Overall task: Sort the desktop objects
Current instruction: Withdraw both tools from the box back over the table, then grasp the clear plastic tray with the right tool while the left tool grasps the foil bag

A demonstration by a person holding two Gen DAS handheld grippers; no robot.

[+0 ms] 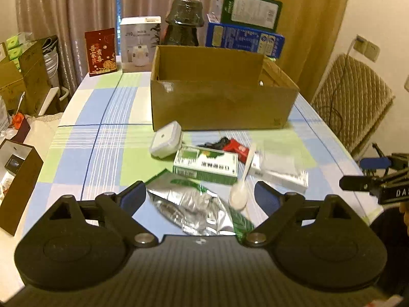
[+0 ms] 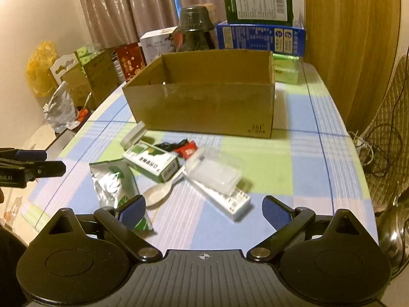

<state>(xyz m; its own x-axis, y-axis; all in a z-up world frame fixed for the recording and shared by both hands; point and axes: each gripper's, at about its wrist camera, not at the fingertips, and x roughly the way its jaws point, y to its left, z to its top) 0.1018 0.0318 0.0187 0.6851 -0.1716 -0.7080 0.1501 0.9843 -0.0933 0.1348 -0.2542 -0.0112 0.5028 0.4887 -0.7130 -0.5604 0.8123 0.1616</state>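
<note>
An open cardboard box (image 1: 222, 102) (image 2: 204, 102) stands mid-table on the checked cloth. In front of it lie a white square container (image 1: 166, 140), a green medicine box (image 1: 207, 165) (image 2: 150, 162), a red packet (image 1: 236, 148), a white spoon (image 1: 242, 181) (image 2: 158, 193), and a clear plastic case (image 2: 214, 171) on a long white box (image 2: 230, 199). My left gripper (image 1: 202, 194) is open, and a silver foil pouch (image 1: 194, 209) (image 2: 112, 181) lies on the cloth between its fingers, untouched. My right gripper (image 2: 204, 209) is open over bare cloth, just before the white box.
Behind the cardboard box stand a blue carton (image 1: 245, 41) with a green one on top, a dark wrapped bottle (image 1: 182, 23), a white appliance box (image 1: 139, 43) and a red card (image 1: 101, 51). A padded chair (image 1: 350, 97) stands right of the table; cartons crowd the left side.
</note>
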